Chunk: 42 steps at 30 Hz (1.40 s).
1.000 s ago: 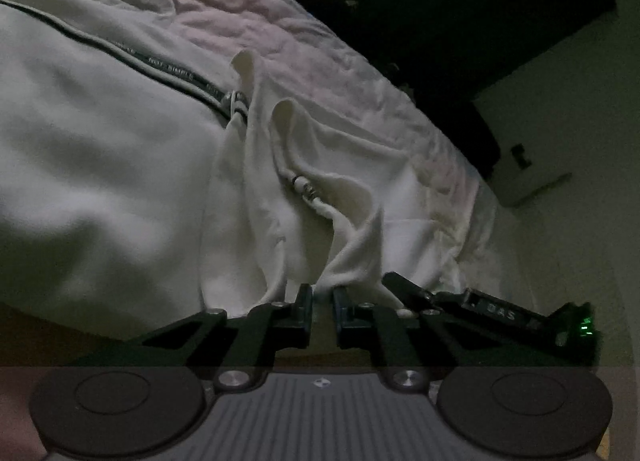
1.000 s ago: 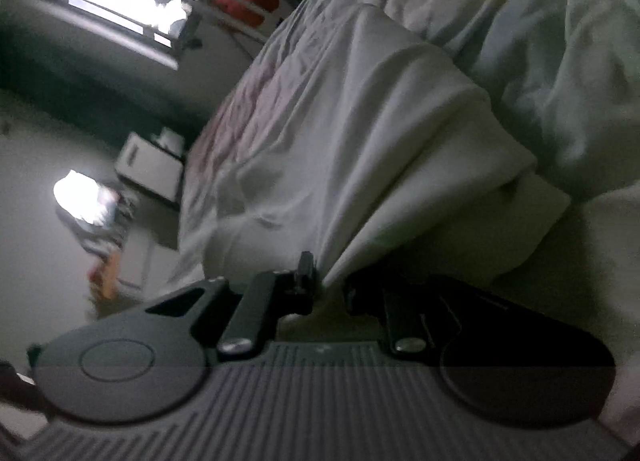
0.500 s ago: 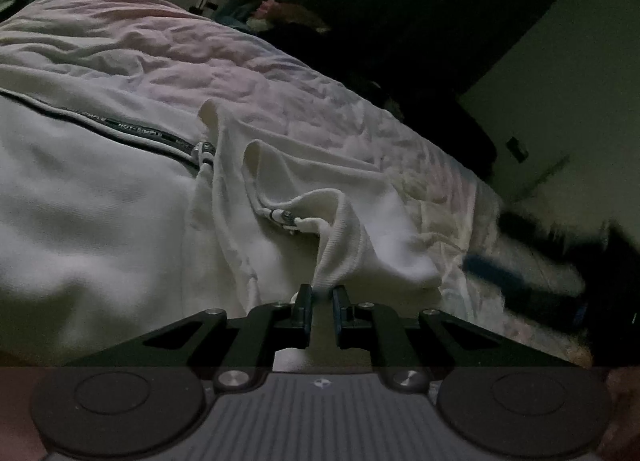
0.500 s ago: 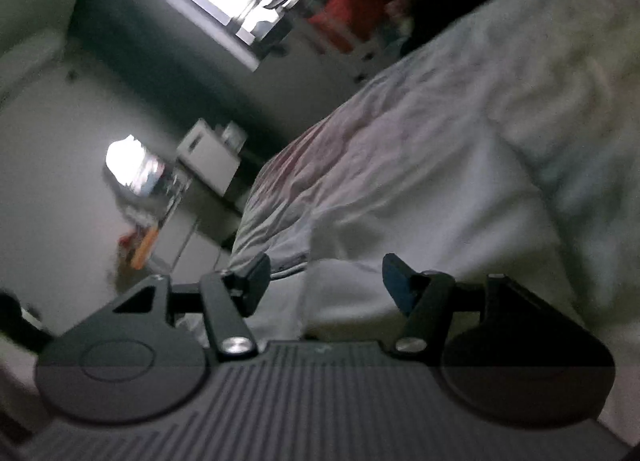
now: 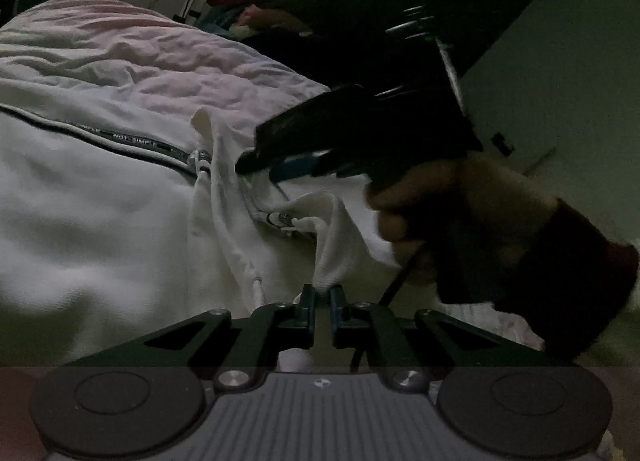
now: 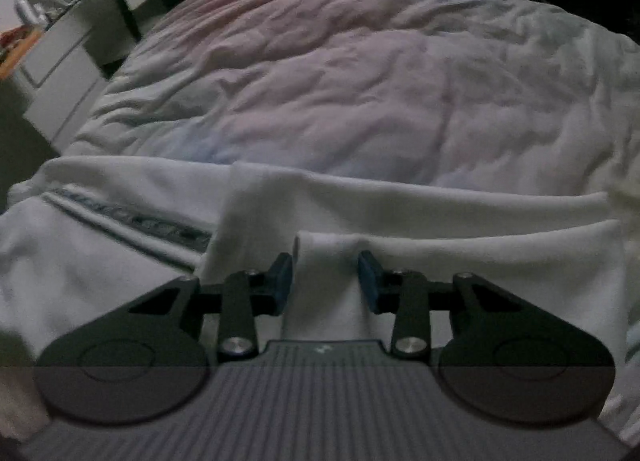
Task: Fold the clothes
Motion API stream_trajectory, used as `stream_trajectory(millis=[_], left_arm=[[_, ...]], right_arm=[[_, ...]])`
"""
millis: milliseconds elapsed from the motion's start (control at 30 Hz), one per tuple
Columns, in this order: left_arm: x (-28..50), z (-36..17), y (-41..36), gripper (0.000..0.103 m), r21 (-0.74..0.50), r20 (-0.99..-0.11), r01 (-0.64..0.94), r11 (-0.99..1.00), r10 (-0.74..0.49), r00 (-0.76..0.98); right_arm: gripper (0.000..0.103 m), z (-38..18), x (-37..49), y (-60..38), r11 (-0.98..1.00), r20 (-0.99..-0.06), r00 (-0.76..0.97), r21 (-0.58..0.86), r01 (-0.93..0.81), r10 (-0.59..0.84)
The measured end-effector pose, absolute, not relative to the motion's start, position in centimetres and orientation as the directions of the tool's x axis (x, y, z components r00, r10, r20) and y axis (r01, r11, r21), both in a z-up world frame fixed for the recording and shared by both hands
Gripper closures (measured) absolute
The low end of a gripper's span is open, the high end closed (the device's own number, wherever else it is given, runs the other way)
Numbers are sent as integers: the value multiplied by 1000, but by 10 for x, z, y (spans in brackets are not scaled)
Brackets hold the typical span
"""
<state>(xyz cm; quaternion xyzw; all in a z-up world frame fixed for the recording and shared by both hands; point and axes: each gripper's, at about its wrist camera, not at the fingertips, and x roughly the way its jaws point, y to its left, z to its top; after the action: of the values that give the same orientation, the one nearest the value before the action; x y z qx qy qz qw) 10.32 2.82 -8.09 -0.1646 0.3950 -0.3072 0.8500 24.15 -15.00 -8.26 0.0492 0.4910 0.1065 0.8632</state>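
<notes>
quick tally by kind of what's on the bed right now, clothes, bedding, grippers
white zip-up garment: 1
pinkish quilt: 1
grippers: 2, the left gripper shut on the garment's edge, the right gripper closing around a fold of it
total: 4

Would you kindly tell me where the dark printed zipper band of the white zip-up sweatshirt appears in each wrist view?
Left wrist: dark printed zipper band runs diagonally across the left, ending mid-picture.
Right wrist: the band lies at lower left, blurred.
Shared landmark: the wrinkled pink quilt behind the white zip-up sweatshirt.
</notes>
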Motion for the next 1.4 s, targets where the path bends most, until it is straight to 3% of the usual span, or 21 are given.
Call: stream_trajectory(millis=[67, 100, 300, 600, 700, 733, 767, 800, 833, 933, 967, 1000, 1133, 1200, 1400], left_arm=[[101, -80, 30, 96, -520, -566, 405, 752, -659, 496], [100, -79, 31, 97, -519, -564, 411, 749, -662, 494], [89, -69, 39, 97, -473, -572, 428, 770, -637, 516], [105, -96, 39, 103, -417, -682, 319, 851, -525, 509], [105, -92, 39, 102, -401, -675, 331, 854, -520, 524], [103, -90, 38, 101, -386, -672, 340, 857, -514, 533], [101, -88, 37, 97, -370, -669, 350, 861, -508, 543], [98, -86, 36, 91, -354, -666, 359, 864, -502, 552], [96, -83, 35, 87, -340, -662, 367, 866, -497, 561], [86, -71, 32, 57, -283, -650, 373, 884, -463, 603], [81, -65, 30, 37, -242, -643, 368, 898, -432, 632], [75, -59, 30, 23, -197, -629, 366, 910, -403, 664], [54, -37, 35, 18, -133, -558, 363, 922, -372, 742], [46, -27, 40, 7, -124, -527, 354, 927, -364, 768], [25, -14, 47, 2, -85, -493, 298, 951, -300, 817]], right_arm=[[80, -81, 241, -146, 975, -830, 513, 172, -139, 219], [93, -78, 240, -143, 978, -824, 528, 152, -145, 207], [93, -39, 234, -143, 972, -689, 685, 170, -163, 236], [90, -91, 255, -145, 987, -734, 662, 138, -76, 154], [81, -94, 251, -148, 984, -715, 678, 162, -76, 170], [66, -92, 249, -148, 984, -710, 683, 161, -80, 172], [52, -89, 244, -150, 980, -701, 687, 174, -93, 189], [22, -86, 239, -151, 977, -692, 691, 185, -105, 206], [12, -82, 234, -153, 974, -678, 702, 194, -113, 217], [13, -63, 210, -158, 971, -636, 736, 193, -139, 232], [13, -57, 202, -161, 972, -622, 749, 189, -139, 228], [13, -51, 194, -164, 973, -609, 761, 184, -140, 224], [13, -30, 159, -184, 979, -570, 798, 164, -123, 196], [13, -21, 142, -197, 983, -554, 815, 156, -102, 172], [13, 4, 73, -230, 981, -496, 857, 190, -48, 138]])
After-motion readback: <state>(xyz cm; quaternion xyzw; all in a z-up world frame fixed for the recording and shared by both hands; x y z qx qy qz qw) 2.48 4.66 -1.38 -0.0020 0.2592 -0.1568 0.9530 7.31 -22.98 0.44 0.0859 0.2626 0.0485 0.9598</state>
